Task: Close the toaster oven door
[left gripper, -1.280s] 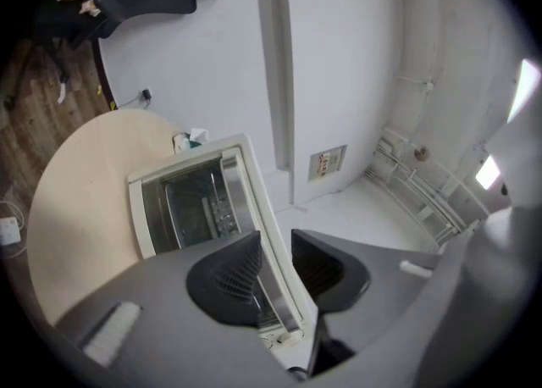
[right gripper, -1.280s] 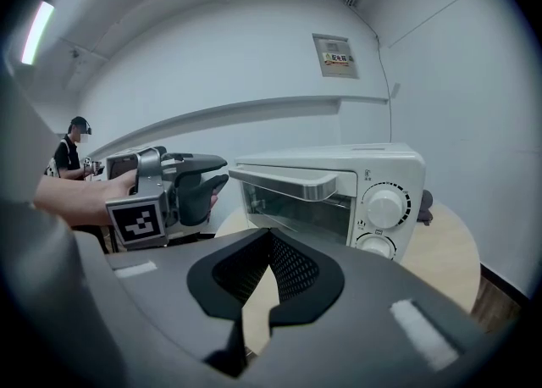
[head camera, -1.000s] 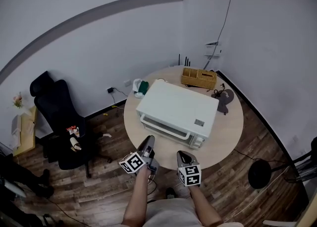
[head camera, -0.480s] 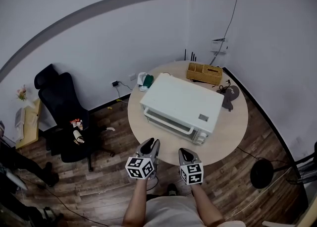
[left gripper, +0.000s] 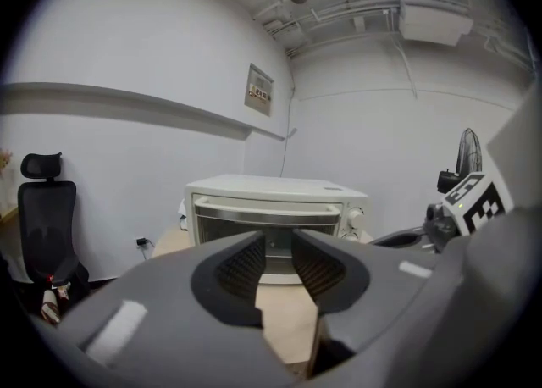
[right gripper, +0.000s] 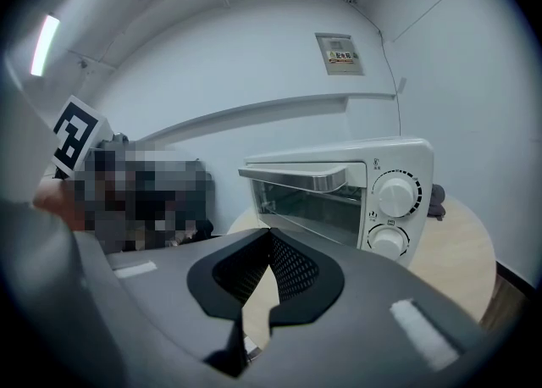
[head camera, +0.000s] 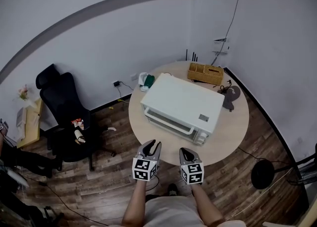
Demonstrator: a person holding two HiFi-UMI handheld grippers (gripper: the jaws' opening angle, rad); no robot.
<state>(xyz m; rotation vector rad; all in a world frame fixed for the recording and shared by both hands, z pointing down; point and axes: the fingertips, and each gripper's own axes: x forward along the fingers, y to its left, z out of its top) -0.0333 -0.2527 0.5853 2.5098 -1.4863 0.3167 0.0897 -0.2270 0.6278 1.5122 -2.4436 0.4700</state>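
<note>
The white toaster oven (head camera: 181,104) stands in the middle of a round wooden table (head camera: 228,127). Its glass door (left gripper: 269,230) stands upright against the front, with the metal handle (right gripper: 296,176) along its top edge. Two knobs (right gripper: 396,194) sit to the door's right. My left gripper (head camera: 151,145) hovers off the table's near edge, open, with nothing between its jaws (left gripper: 278,255). My right gripper (head camera: 185,150) hangs beside it, shut and empty (right gripper: 269,246). Both point at the oven from a distance and touch nothing.
A wicker basket (head camera: 205,73) and a dark object (head camera: 229,94) lie at the table's far side, a green and white item (head camera: 145,81) at its far left. A black office chair (head camera: 64,114) stands left of the table, a round floor stand (head camera: 262,174) on the right.
My left gripper has rolled upright and shifted a little right, closer to the right gripper. The right gripper has kept still.
</note>
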